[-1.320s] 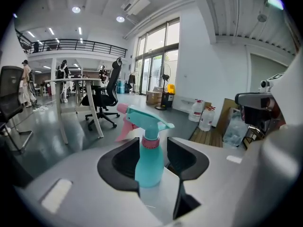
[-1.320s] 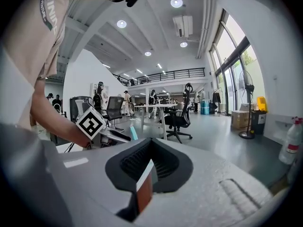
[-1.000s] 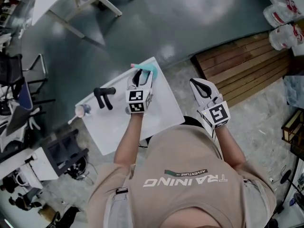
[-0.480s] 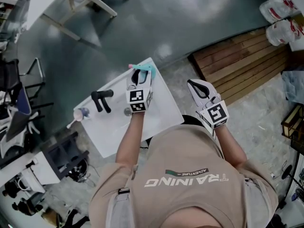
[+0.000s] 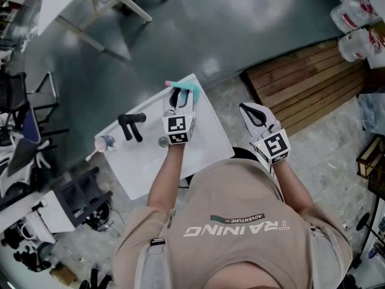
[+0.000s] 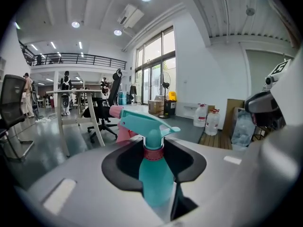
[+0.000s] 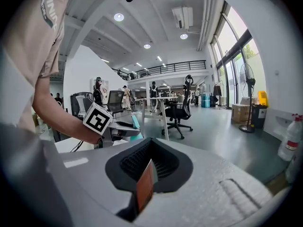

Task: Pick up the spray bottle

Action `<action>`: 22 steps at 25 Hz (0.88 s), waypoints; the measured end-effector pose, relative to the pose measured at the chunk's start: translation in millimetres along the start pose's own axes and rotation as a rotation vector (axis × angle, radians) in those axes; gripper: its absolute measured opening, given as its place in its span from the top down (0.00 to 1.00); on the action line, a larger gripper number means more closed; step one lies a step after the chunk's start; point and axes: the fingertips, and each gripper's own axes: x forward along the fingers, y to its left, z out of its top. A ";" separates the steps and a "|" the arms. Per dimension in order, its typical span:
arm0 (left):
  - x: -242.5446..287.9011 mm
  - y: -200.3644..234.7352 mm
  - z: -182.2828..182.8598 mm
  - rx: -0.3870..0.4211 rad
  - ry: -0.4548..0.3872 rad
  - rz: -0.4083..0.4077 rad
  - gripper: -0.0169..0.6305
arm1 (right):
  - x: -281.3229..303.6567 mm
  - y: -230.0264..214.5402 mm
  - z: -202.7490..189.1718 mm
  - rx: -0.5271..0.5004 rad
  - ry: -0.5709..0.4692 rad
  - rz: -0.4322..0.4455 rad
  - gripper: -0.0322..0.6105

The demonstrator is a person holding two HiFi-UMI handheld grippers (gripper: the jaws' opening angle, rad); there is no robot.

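Mostly hidden under the left gripper (image 5: 179, 96) in the head view, with only a teal head and pink nozzle tip poking out: the spray bottle (image 5: 192, 89). Closing now, with the bottle between the fingers. In the left gripper view, lower part of the bottle buried behind the gripper's own grey shell. Too small to name: a round thing (image 5: 163, 141) on the desk (image 5: 207, 140). Cut off at the right edge: white bags (image 5: 352, 18).
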 end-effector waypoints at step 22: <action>-107.5 17.6 17.3 -0.033 -0.044 0.054 0.74 | 31.6 70.5 31.5 -0.035 -0.060 0.138 0.95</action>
